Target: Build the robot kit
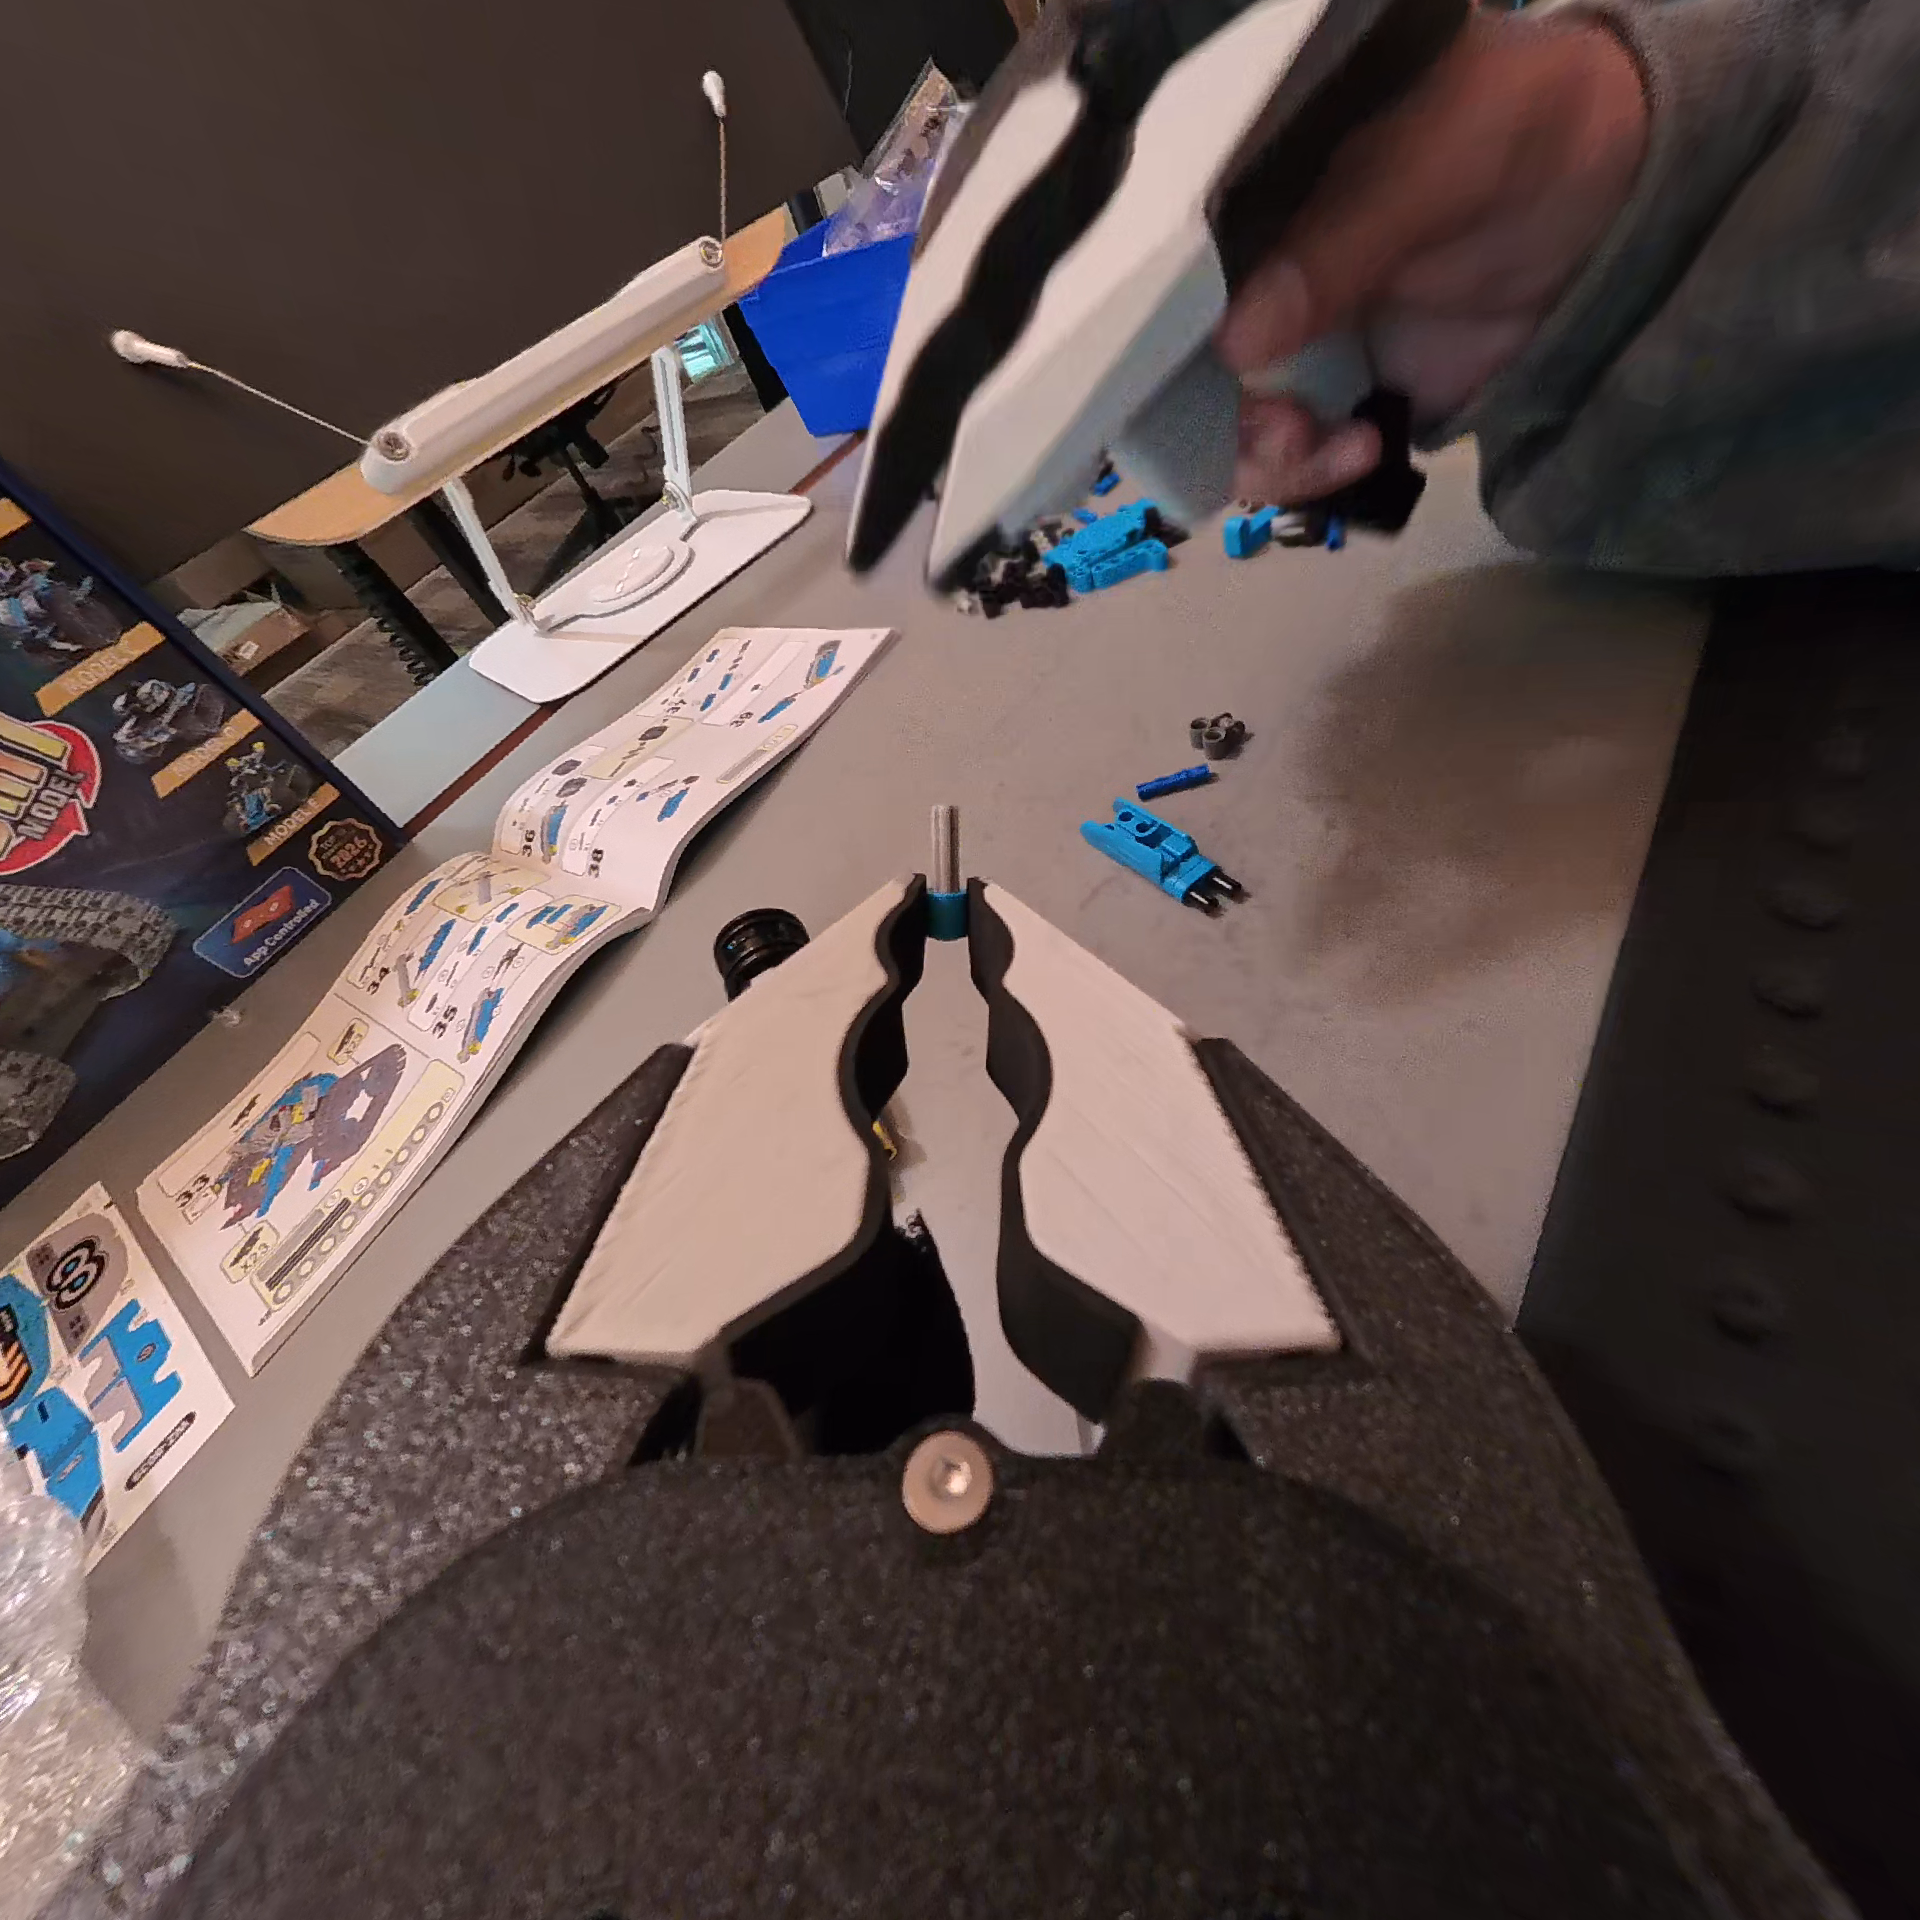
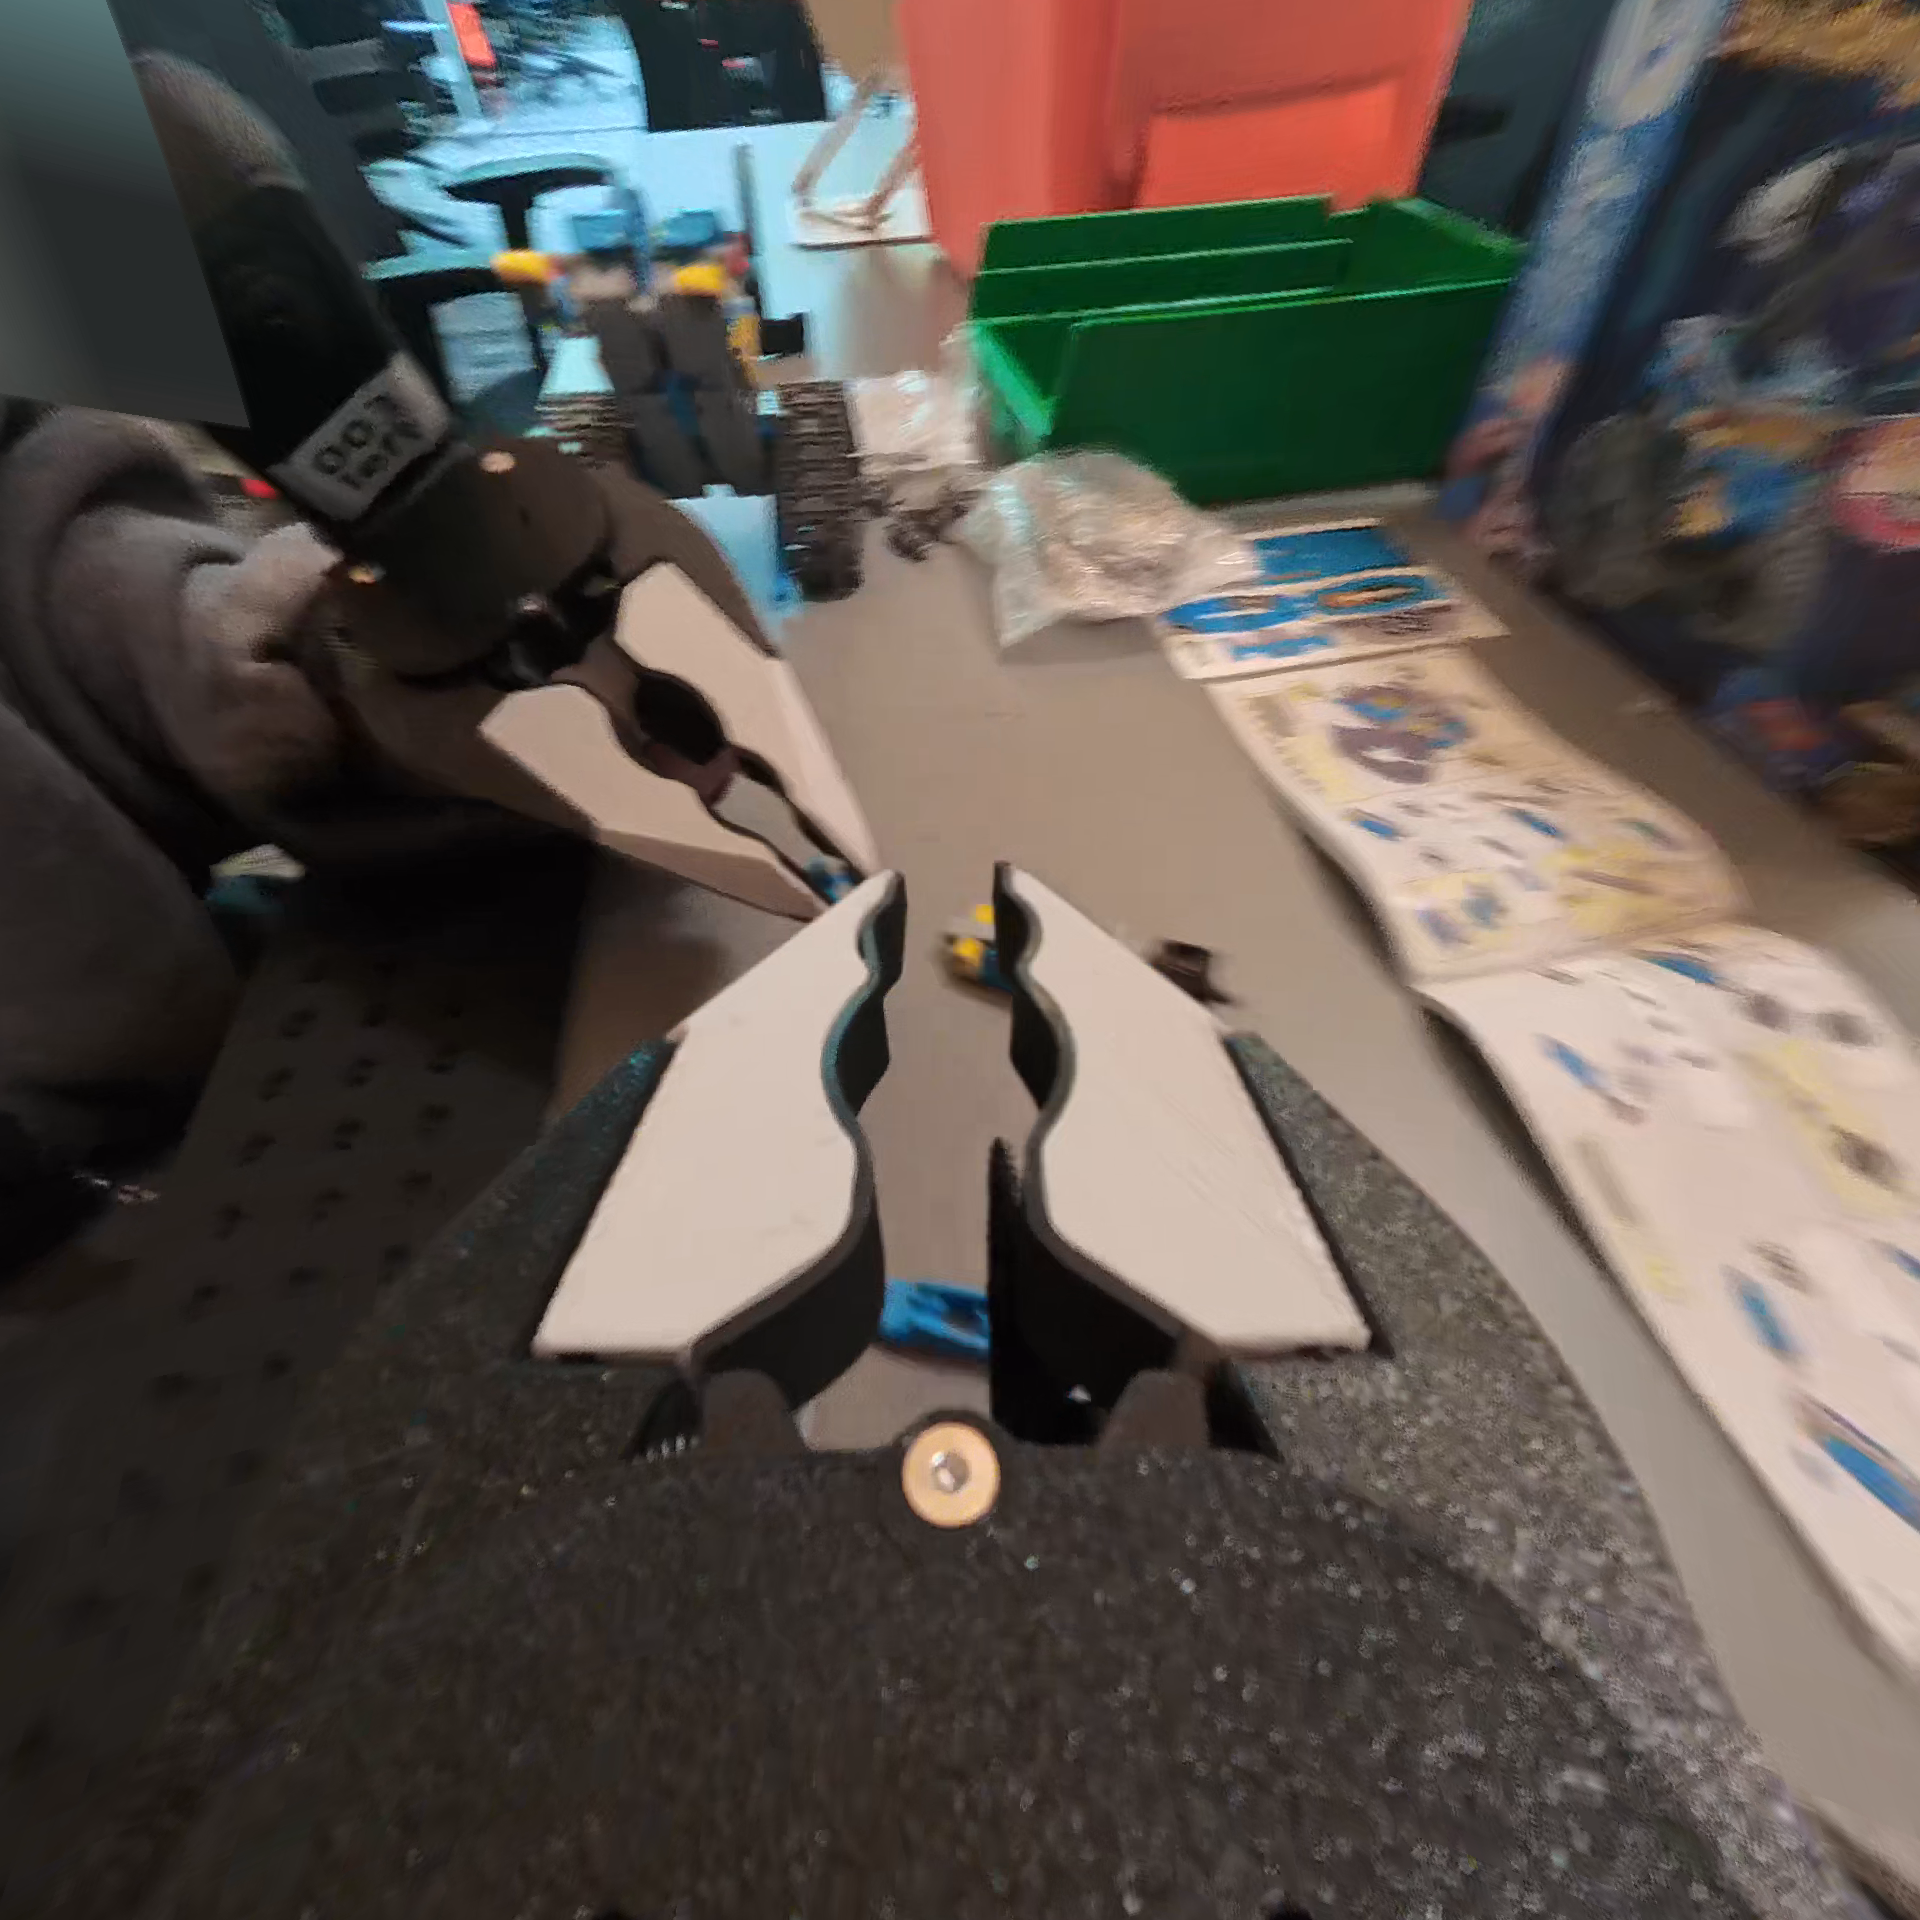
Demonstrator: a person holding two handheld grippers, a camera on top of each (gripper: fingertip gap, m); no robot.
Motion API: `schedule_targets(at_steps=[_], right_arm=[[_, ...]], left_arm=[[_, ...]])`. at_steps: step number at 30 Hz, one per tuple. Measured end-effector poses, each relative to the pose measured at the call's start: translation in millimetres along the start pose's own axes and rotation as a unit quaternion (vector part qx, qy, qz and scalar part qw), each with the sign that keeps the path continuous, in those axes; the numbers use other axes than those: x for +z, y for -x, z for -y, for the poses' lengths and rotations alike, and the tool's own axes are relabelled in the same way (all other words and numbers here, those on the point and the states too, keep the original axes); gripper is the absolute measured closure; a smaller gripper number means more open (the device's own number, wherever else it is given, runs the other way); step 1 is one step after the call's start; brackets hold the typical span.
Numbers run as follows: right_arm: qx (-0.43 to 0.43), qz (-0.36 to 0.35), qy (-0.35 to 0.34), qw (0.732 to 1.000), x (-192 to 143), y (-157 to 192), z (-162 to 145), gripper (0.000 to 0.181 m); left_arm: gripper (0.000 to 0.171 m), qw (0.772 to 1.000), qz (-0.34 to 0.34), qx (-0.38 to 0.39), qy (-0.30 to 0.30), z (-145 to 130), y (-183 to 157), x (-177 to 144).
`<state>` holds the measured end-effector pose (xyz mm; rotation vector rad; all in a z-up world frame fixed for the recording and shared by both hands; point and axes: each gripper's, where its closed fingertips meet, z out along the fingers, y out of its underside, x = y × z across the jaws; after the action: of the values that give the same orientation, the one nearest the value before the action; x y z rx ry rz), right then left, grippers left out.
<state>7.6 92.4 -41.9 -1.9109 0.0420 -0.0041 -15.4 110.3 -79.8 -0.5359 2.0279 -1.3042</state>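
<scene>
My left wrist camera sits low over the surface [image 1: 1039, 707], looking along its fingers [image 1: 831, 1091] toward the far edge. My right wrist camera also rides close, looking along the surface. Both views share the open booklet [image 1: 540, 894] [image 2: 1475, 821] and each other's gripper.

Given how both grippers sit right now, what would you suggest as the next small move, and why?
Probably ease the open right gripper toward the short grey axle with a blue collar pinched by the left gripper: the right one holds nothing and its tips sit just beside the left tips.
</scene>
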Motion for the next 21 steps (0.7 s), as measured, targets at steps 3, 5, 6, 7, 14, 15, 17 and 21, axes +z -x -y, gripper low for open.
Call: schedule_targets(at_steps=[3,5,6,7,14,15,17,21], right_arm=[[0.031,-0.055,0.087,0.994,-48,-34,-30,0.164],[0.044,-0.076,0.184,0.979,-66,-37,-72,0.162],[0.052,-0.07,0.205,0.975,-68,-29,-86,0.162],[0.062,-0.062,0.215,0.973,-65,-21,-95,0.163],[0.06,-0.089,0.282,0.953,-48,-18,-129,0.162],[0.06,-0.086,0.281,0.954,-45,-17,-129,0.162],[0.055,-0.09,0.277,0.955,-41,-18,-129,0.163],[0.062,-0.117,0.243,0.961,-39,-28,-125,0.164]], left_arm=[[0.165,1.0,-0.002,-0.009,-0.007,2,1,-1],[0.165,1.0,-0.002,-0.014,-0.004,0,2,0],[0.165,1.0,0.0,-0.014,-0.004,0,3,0],[0.165,1.0,0.0,-0.015,-0.007,1,3,0],[0.165,1.0,0.004,-0.012,-0.007,0,3,-1],[0.165,1.0,0.002,-0.014,-0.006,0,3,0],[0.165,1.0,0.002,-0.017,-0.005,-1,3,0],[0.165,1.0,0.0,-0.022,-0.007,-1,4,0]])
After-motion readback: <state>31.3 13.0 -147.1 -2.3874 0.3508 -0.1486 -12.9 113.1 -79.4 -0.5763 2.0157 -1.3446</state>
